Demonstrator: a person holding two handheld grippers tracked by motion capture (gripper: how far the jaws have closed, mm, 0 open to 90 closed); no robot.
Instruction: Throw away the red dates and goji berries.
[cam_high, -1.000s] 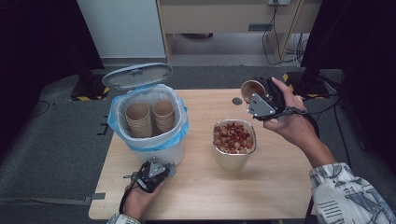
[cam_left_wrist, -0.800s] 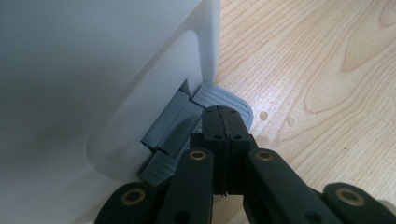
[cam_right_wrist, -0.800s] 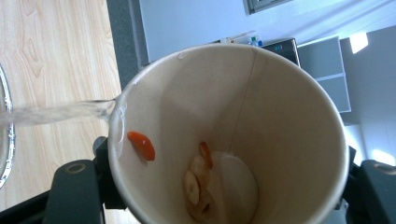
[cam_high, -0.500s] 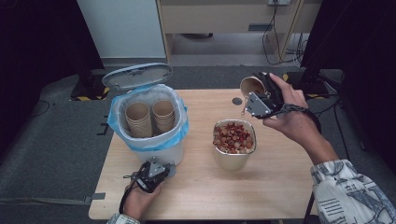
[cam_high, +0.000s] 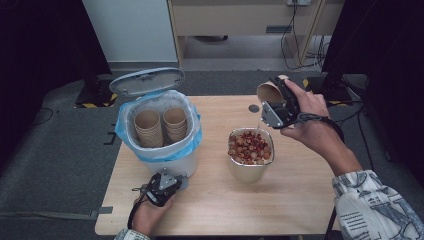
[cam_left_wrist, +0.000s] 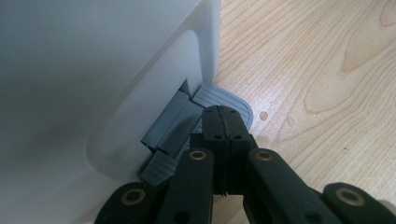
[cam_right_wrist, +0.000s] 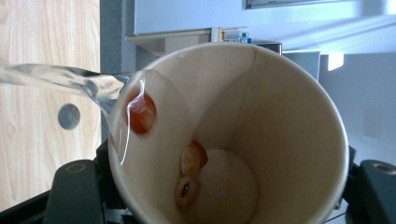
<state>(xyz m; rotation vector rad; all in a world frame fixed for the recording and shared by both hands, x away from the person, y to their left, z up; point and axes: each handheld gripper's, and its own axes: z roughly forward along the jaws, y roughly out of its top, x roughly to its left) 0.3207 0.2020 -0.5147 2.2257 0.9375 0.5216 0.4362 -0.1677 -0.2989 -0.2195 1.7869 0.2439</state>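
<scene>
My right gripper (cam_high: 274, 107) is shut on a paper cup (cam_high: 267, 91) and holds it tipped over a beige container (cam_high: 250, 170) full of red and brown pieces (cam_high: 250, 146). In the right gripper view a stream of water (cam_right_wrist: 60, 79) runs out of the cup (cam_right_wrist: 280, 116), and a few pieces (cam_right_wrist: 140, 114) cling to its inner wall. My left gripper (cam_high: 167, 181) is shut, with its tips (cam_left_wrist: 223, 112) pressed on the grey pedal (cam_left_wrist: 233, 100) of a white bin (cam_high: 160, 157). The bin's lid (cam_high: 146, 81) stands open.
The bin has a blue liner and holds two stacks of paper cups (cam_high: 148, 125). A small dark disc (cam_high: 254, 108) lies on the wooden table (cam_high: 300, 200) behind the container. The floor around the table is grey, with cabinets and cables at the back.
The right hand with the tipped cup has shifted only slightly. The left gripper has stayed on the pedal and the lid is still up.
</scene>
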